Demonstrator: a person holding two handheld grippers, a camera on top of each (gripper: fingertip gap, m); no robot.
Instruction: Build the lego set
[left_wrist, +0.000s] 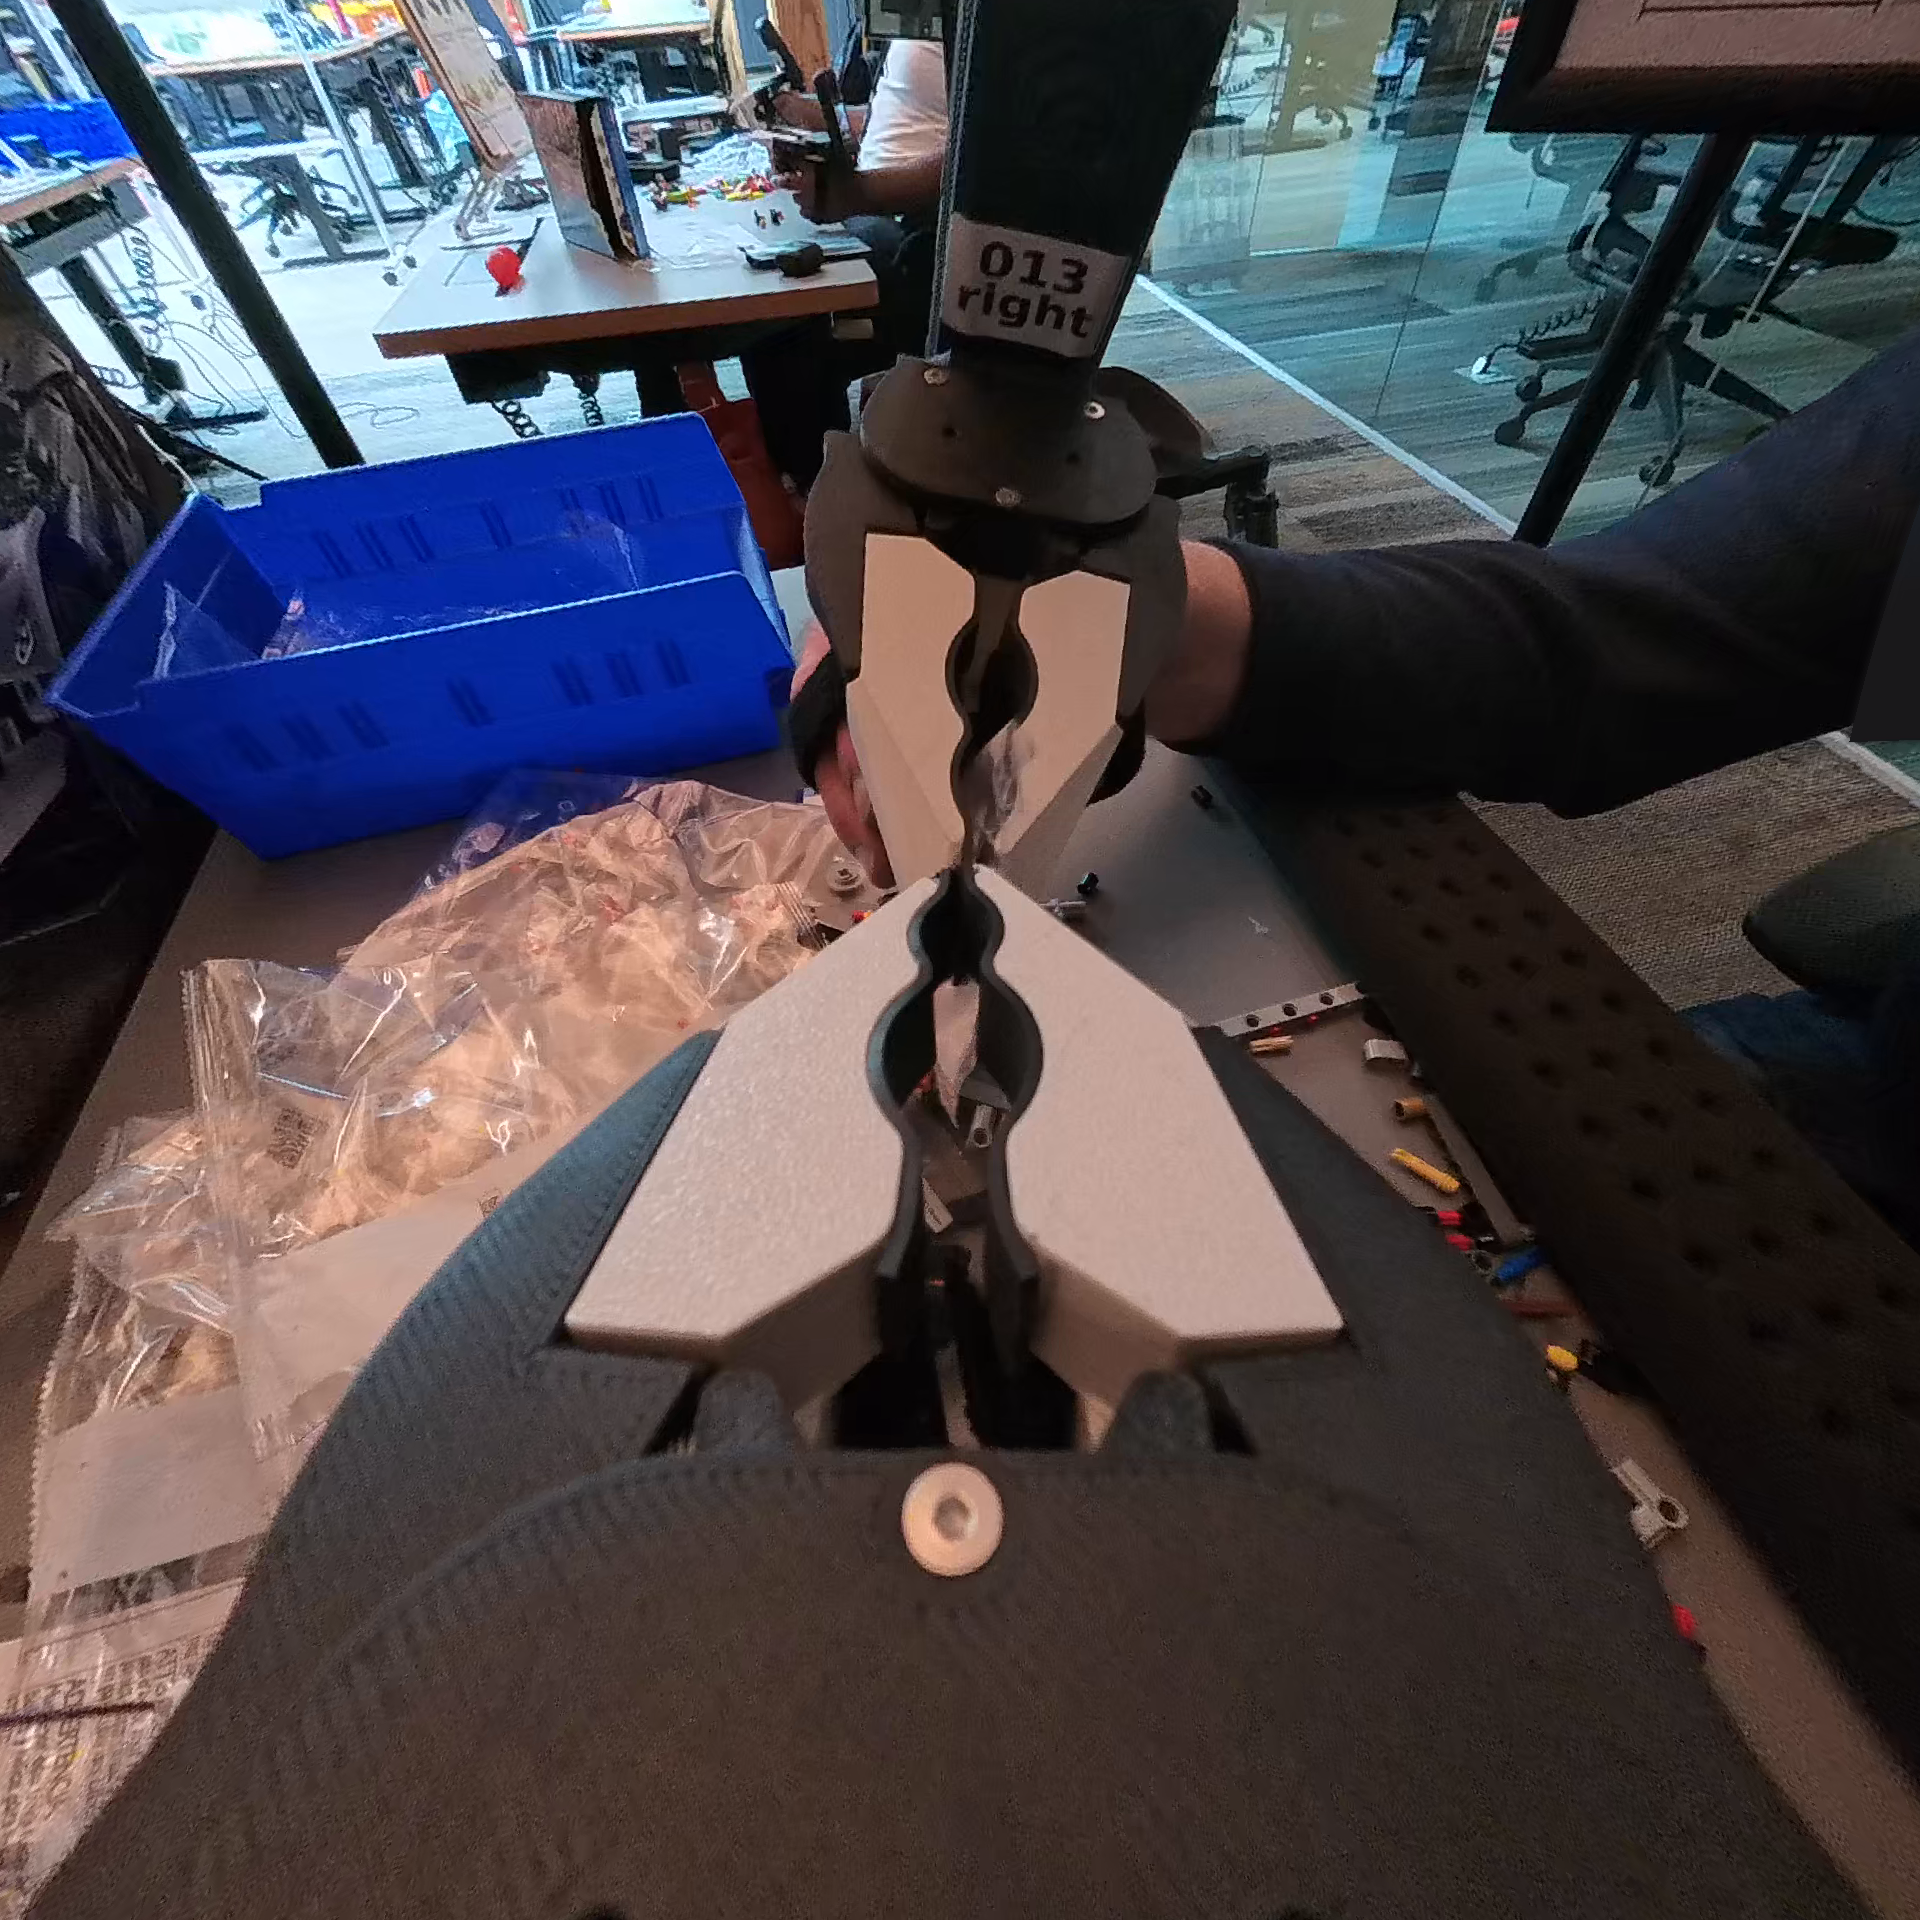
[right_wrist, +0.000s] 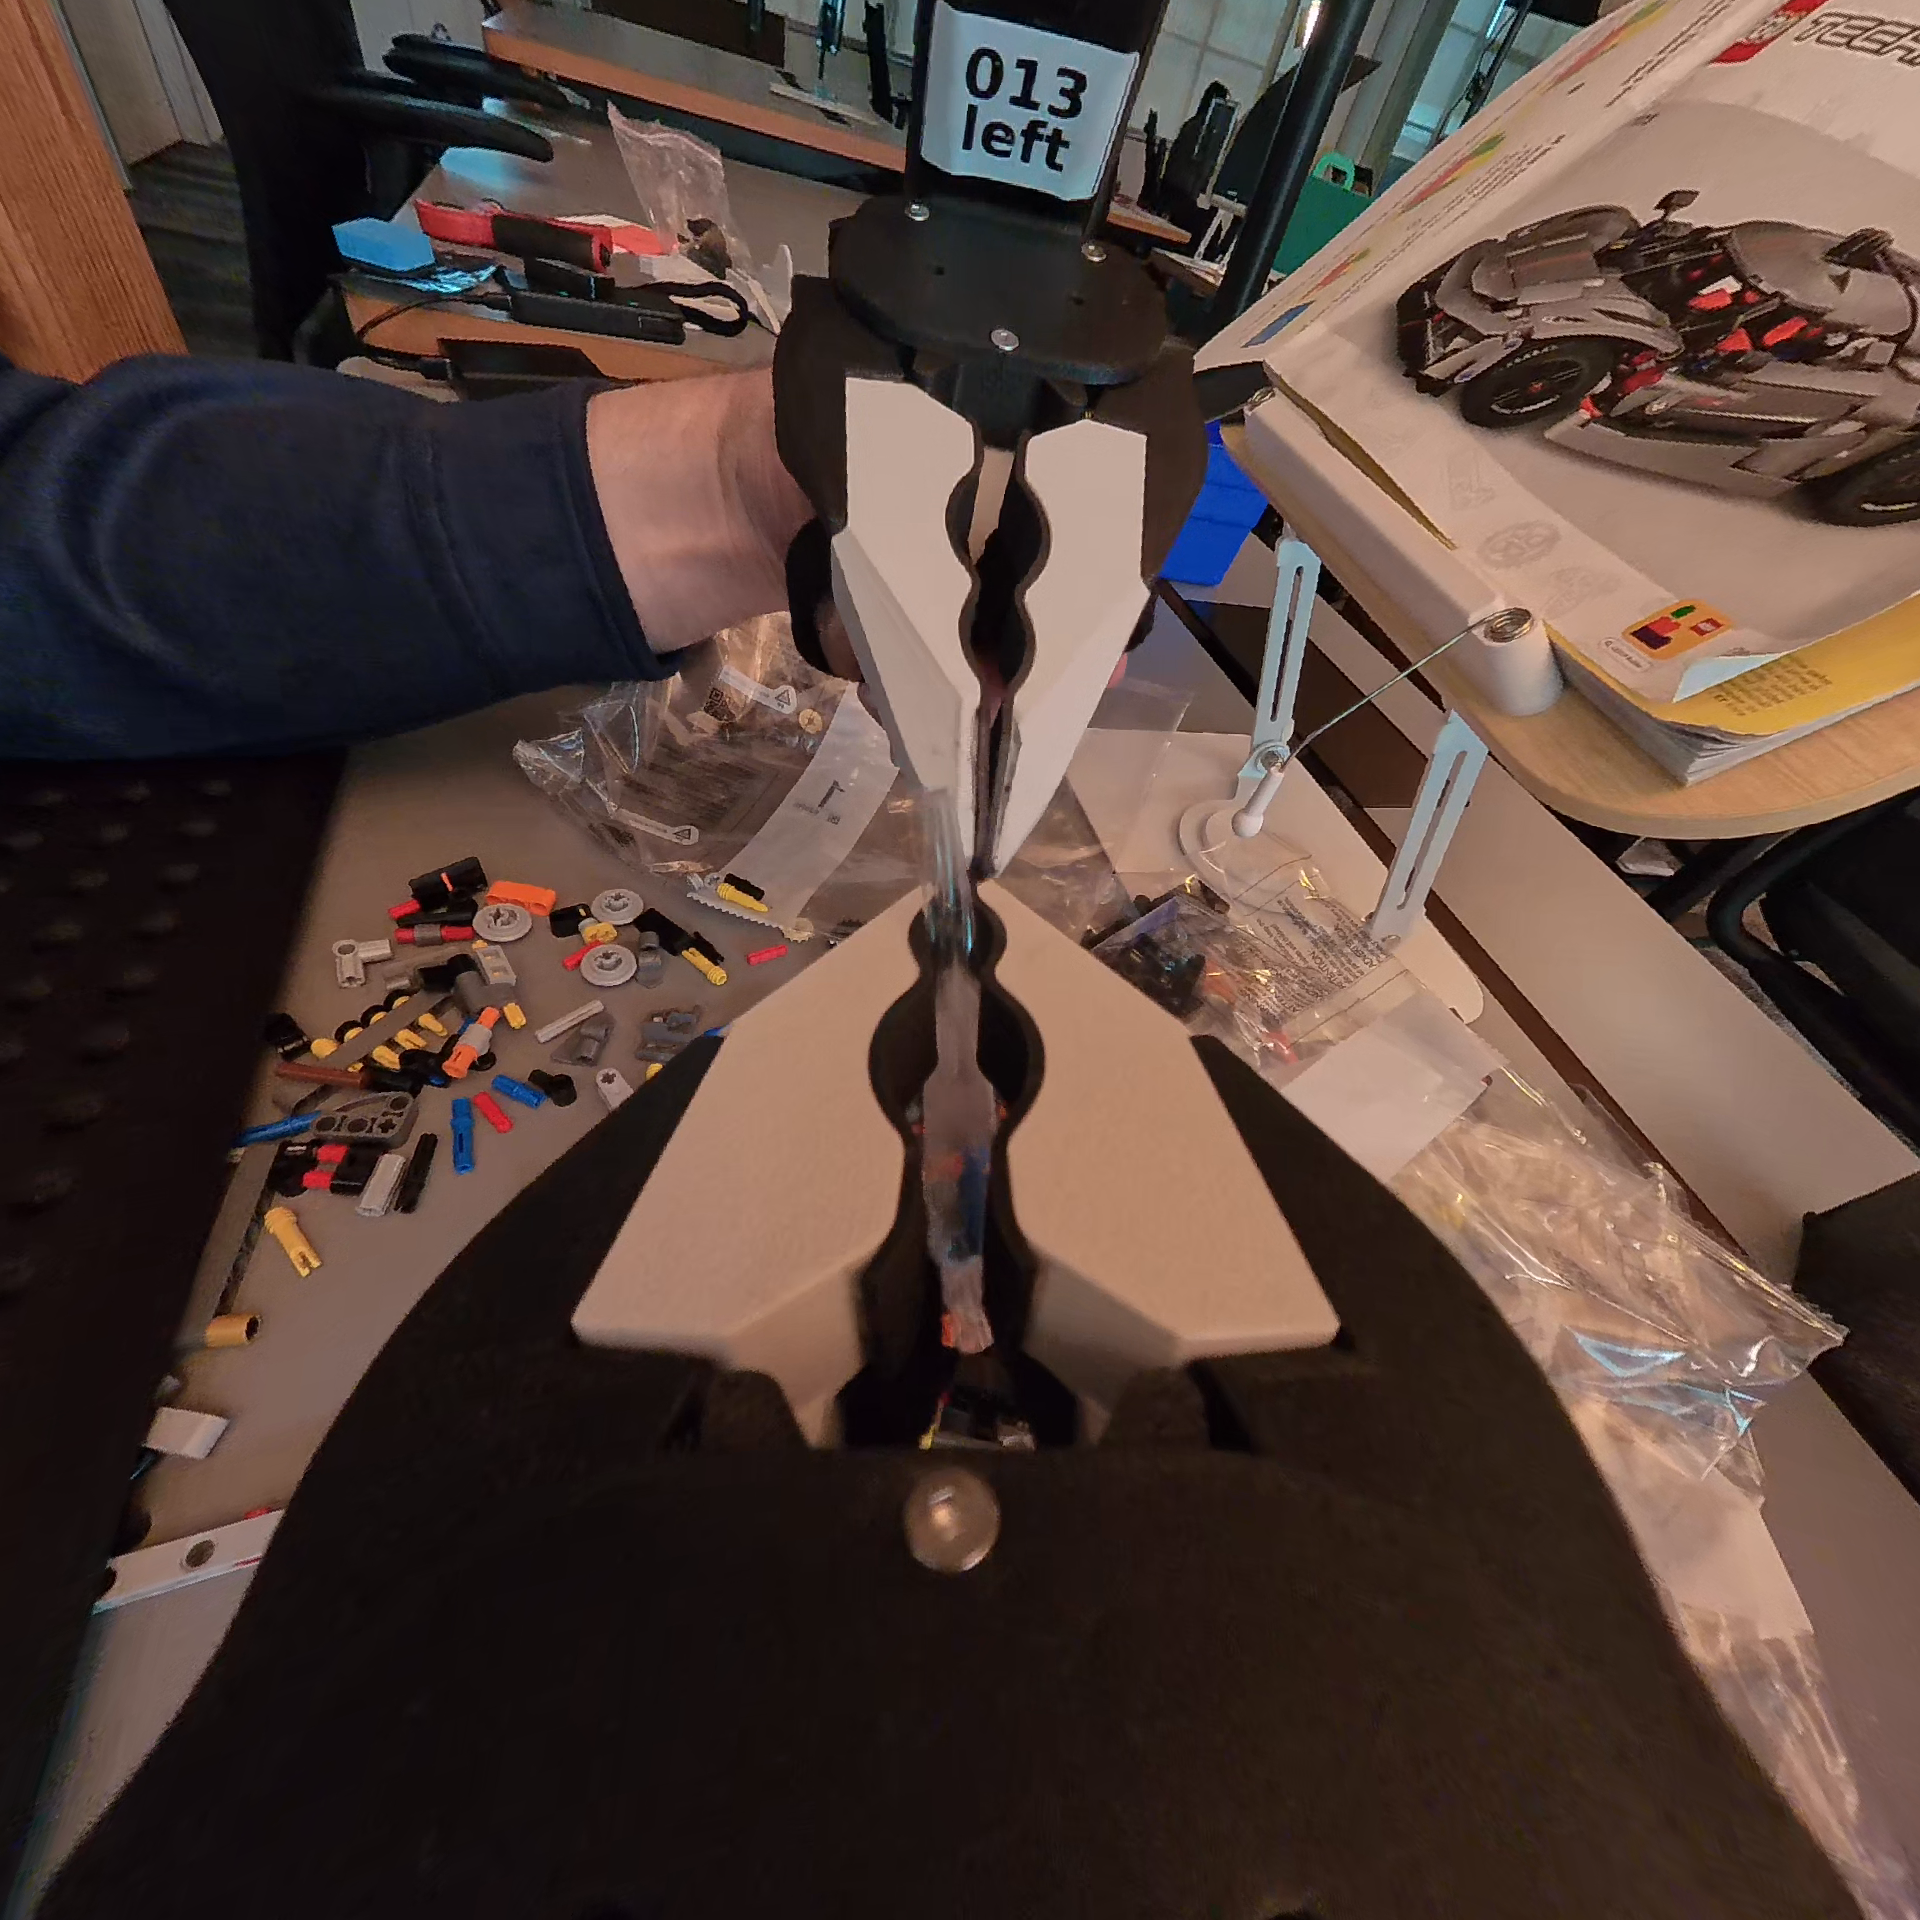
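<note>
My left gripper (left_wrist: 958, 896) and my right gripper (right_wrist: 961, 906) meet tip to tip above the table. Both are shut on one small clear plastic bag (right_wrist: 956, 1101) that holds small red, blue and orange pieces. The bag shows between the left fingers in the left wrist view (left_wrist: 954, 1029). The right gripper (left_wrist: 971, 857) comes in from above in the left wrist view. The left gripper (right_wrist: 985, 857) comes in from above in the right wrist view. A hand in a dark blue sleeve holds each gripper. Loose lego pieces (right_wrist: 468, 1018) lie spread on the grey table.
Several clear bags (left_wrist: 468, 987) lie on the table left of the grippers, beside a blue bin (left_wrist: 416, 644). An instruction booklet (right_wrist: 1662, 364) rests on a white stand. A black perforated mat (left_wrist: 1558, 1039) lies along the table edge. More bags (right_wrist: 1558, 1247) lie under the stand. Only a small space, under 4 cm, lies between the two pairs of fingers.
</note>
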